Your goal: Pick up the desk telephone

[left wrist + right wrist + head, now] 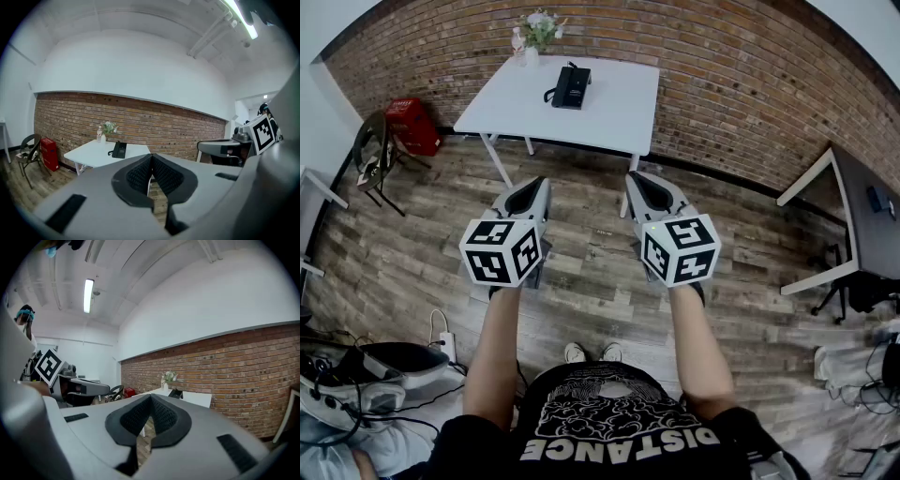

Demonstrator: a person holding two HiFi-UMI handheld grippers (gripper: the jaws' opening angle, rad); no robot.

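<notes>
A black desk telephone (pixel 571 86) lies on the white table (pixel 619 112) by the brick wall, well ahead of both grippers. It also shows small in the left gripper view as the telephone (pixel 119 149) and in the right gripper view as the telephone (pixel 176 393). My left gripper (pixel 532 190) and right gripper (pixel 640 185) hang side by side over the wooden floor, short of the table. Both are shut with nothing between the pads, as the left gripper (pixel 151 165) and the right gripper (pixel 149 408) show in their own views.
A vase of flowers (pixel 535 36) stands at the table's back left corner. A red box (pixel 412 126) and a black chair (pixel 373 155) sit at the left wall. A dark desk (pixel 862 220) stands at the right. Cables and gear (pixel 356 380) lie on the floor at lower left.
</notes>
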